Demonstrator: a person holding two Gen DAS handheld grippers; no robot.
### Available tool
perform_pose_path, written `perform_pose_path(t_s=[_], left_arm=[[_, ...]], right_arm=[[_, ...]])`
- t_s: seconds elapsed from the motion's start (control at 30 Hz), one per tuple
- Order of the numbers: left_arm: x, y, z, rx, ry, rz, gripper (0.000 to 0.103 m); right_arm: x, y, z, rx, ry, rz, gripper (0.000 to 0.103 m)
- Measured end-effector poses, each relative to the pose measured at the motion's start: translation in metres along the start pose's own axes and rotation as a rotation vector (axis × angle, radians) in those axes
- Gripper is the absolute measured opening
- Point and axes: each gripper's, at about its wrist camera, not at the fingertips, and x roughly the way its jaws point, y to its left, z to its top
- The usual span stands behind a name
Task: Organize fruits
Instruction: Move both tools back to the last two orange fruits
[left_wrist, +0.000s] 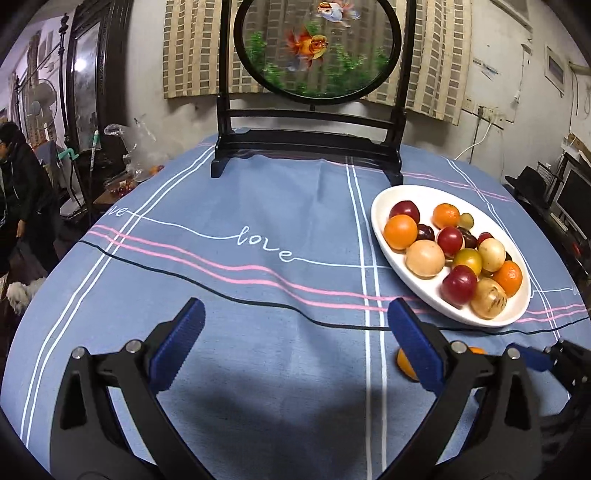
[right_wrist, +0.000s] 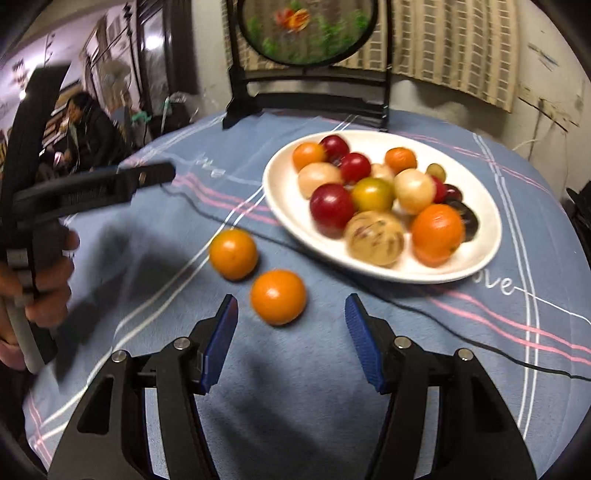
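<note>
Blue-padded jaws of the right gripper (right_wrist: 291, 334) stand spread and empty, just behind the nearer of 2 oranges (right_wrist: 278, 296) on the blue tablecloth (right_wrist: 295, 387); the other (right_wrist: 233, 253) lies just beyond. Beside them, a white oval plate (right_wrist: 284, 206) holds mixed fruit. The left gripper (left_wrist: 295, 345) is likewise released, holding nothing.

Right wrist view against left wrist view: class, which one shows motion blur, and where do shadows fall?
Right wrist view: blurred, smearing the white plate and goldfish screen. Left wrist view: sharp, crisp "love" lettering. Both: dark shadow on the blue tablecloth before the tools.
</note>
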Motion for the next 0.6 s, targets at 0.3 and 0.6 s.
perform_pose_path(t_s=[0.3, 0.6], left_arm=[[0.000, -0.003, 0.001, 0.010, 0.008, -0.003, 0.101], [-0.001, -0.002, 0.002, -0.002, 0.010, -0.014, 0.101]], right_arm=[[0.011, 0.004, 0.003, -0.013, 0.012, -0.021, 0.061], [0.020, 0.008, 0.009, -0.018, 0.019, -0.030, 0.054]])
